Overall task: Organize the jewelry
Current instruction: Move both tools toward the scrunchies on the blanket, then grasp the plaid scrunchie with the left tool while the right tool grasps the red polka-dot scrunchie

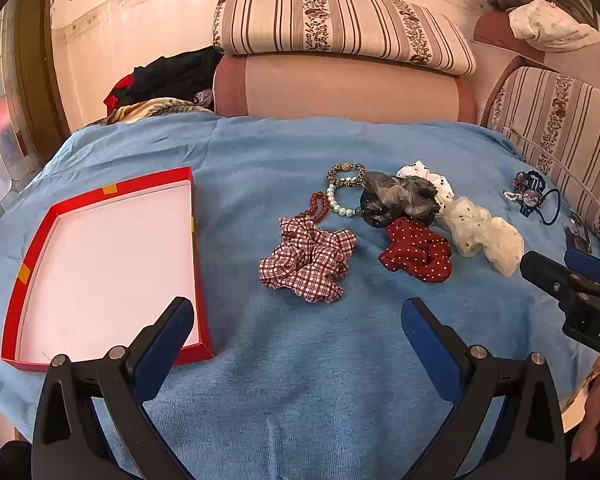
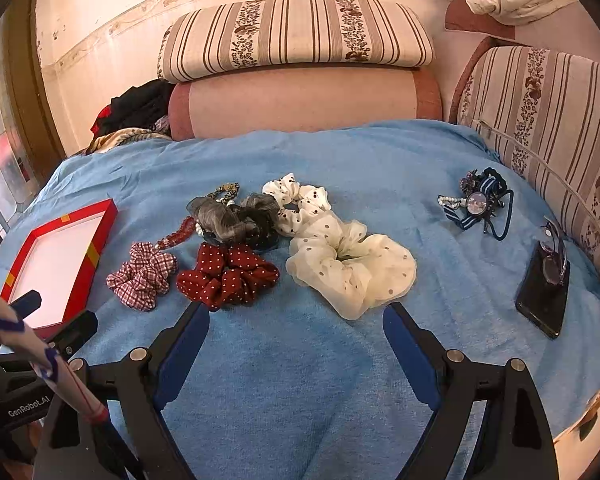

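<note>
Nothing was sorted yet: the red tray [image 1: 28, 268] lay bare on the blue bed cover [image 1: 300, 380], scrunchies [image 2: 228, 276] and bracelets [image 1: 342, 196] heaped beside it, while the left gripper [image 1: 296, 320] and right gripper [image 2: 296, 320] hovered with fingers spread, grasping nothing.

Both grippers, left gripper [image 1: 298, 320] and right gripper [image 2: 296, 324], have black frames, blue pads [image 2: 182, 354], silver screws; one body reads "GenRobot.AI" in white.
</note>
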The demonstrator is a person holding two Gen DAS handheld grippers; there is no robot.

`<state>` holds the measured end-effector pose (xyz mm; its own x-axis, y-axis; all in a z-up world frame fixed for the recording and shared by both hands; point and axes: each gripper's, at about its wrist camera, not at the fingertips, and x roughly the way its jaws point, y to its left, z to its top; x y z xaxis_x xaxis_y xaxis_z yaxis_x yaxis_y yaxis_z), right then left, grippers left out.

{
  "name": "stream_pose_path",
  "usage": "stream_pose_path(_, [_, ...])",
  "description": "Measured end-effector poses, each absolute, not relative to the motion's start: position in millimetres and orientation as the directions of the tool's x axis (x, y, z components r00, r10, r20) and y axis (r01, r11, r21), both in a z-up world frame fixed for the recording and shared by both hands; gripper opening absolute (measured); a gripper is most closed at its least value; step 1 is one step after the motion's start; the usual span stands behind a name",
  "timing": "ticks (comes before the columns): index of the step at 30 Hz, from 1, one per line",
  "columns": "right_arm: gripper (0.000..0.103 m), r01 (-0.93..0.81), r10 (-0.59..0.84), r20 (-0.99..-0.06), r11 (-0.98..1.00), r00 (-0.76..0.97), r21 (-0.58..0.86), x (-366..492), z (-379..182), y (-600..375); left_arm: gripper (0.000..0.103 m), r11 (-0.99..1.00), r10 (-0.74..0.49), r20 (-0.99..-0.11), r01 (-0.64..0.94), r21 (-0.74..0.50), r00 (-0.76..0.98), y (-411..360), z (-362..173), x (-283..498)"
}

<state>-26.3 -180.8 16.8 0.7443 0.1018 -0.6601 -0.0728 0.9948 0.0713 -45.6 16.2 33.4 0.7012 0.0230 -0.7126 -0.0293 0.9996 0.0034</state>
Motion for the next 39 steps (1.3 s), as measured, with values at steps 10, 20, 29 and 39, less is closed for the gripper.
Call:
stream_pose_path(10, [0.092, -0.078, 0.106, -0.658, 0.994, 0.746, 0.072, -25, 16, -179, 0.103, 0.999, 0.019, -0.722, -0.035, -0.007, 0.692, 20, 30, -42])
stream_pose_path(20, [0.082, -0.131, 0.171, -0.636, 0.985, 0.752, 0.110, -25, 23, -175, 0.103, 0.997, -0.022, -0.692, -0.033, -0.067, 0.722, 64, 54, -17])
stream_pose_path(29, [0.067, -0.155, 0.246, -0.653, 0.968, 0.717, 0.195, -8, 19, -167, 0.084, 0.984, -0.177, -0.754, 0.102, -0.145, 0.633, 66, 33, 28])
stream_pose_path(39, [0.067, -0.116, 0.232, -0.704, 0.971, 0.671, 0.209, 7, 7, -163, 0.062, 0.975, -0.208, -0.828, 0.177, -0.134, 0.520, 36, -19, 64])
